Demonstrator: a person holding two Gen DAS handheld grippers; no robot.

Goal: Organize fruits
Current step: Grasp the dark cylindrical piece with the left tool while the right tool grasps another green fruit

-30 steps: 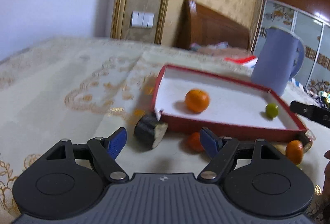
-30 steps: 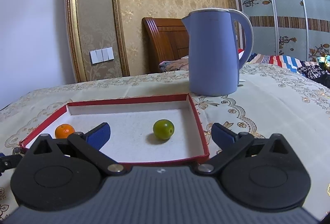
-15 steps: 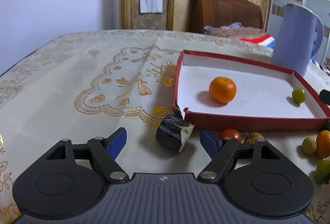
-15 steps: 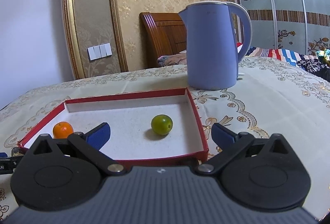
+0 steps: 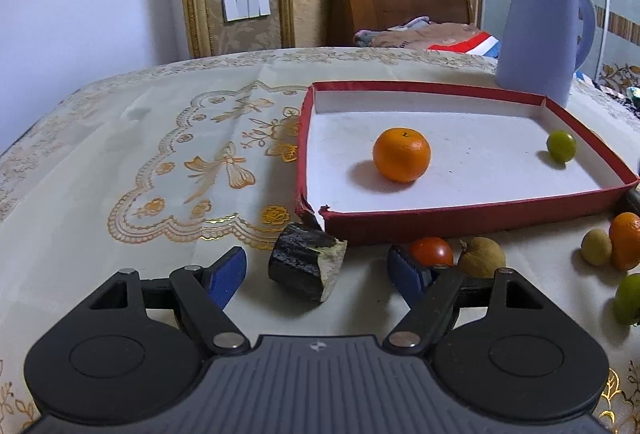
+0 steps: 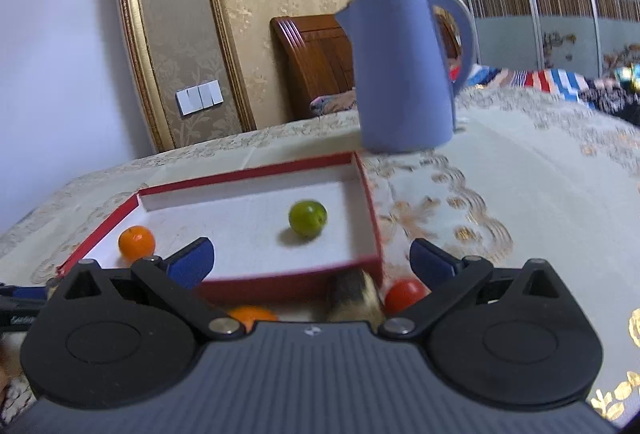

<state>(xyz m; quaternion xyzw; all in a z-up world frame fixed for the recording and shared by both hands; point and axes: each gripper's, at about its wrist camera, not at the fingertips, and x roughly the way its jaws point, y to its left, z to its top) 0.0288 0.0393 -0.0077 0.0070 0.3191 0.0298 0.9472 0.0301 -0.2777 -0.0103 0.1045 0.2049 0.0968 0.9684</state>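
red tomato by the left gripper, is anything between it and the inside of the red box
Only the box's own near wall. The red tomato lies on the cloth just outside that wall, beside a brown fruit, so it must be lifted over the wall. The left gripper is open around a dark chunk.

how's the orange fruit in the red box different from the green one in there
The orange fruit is clearly bigger than the green fruit. The orange one sits near the middle of the red box, toward its left wall; the green one sits close to the right wall. Both are round, loose on the white floor and untouched.
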